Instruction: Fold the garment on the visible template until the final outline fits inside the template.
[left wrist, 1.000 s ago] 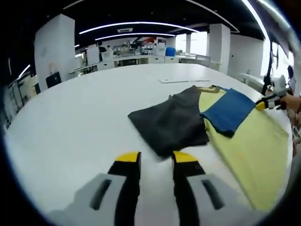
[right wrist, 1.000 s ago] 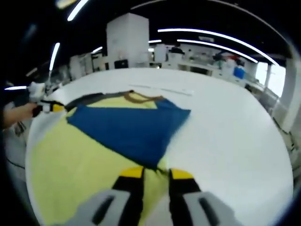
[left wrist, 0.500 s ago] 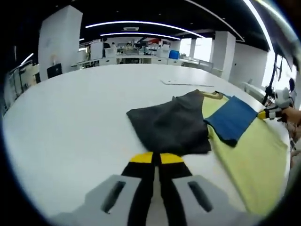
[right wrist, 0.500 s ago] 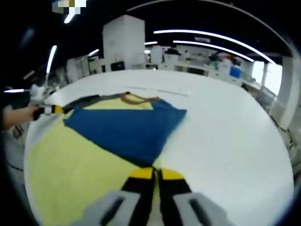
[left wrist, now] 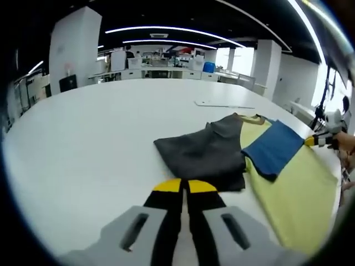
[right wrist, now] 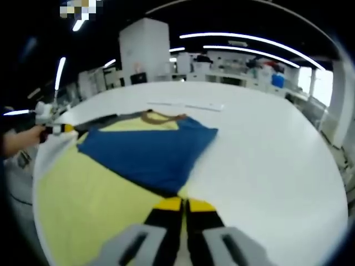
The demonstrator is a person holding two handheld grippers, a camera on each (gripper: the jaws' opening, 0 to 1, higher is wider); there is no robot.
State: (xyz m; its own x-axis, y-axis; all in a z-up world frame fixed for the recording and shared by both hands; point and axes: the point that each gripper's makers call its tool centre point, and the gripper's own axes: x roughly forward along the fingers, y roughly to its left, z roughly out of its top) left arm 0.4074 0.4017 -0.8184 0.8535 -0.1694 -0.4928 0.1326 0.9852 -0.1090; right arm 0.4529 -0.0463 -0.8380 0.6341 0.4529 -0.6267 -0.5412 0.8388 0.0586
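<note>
A yellow garment lies flat on the white table, with a dark grey sleeve spread to its left and a blue sleeve folded over its body. My left gripper is shut on the near corner of the dark grey sleeve. In the right gripper view the blue sleeve lies across the yellow garment, with a brown collar behind it. My right gripper is shut on the blue sleeve's near corner. Each gripper also appears in the other's view: right gripper, left gripper.
A thin white strip lies on the table beyond the collar, also seen as the strip. The person's hands hold the grippers at the table's edges. Office desks and white pillars stand far behind.
A second ago both grippers were open at the sleeve corners; both have since shut on them. In the last half second only the views shifted slightly.
</note>
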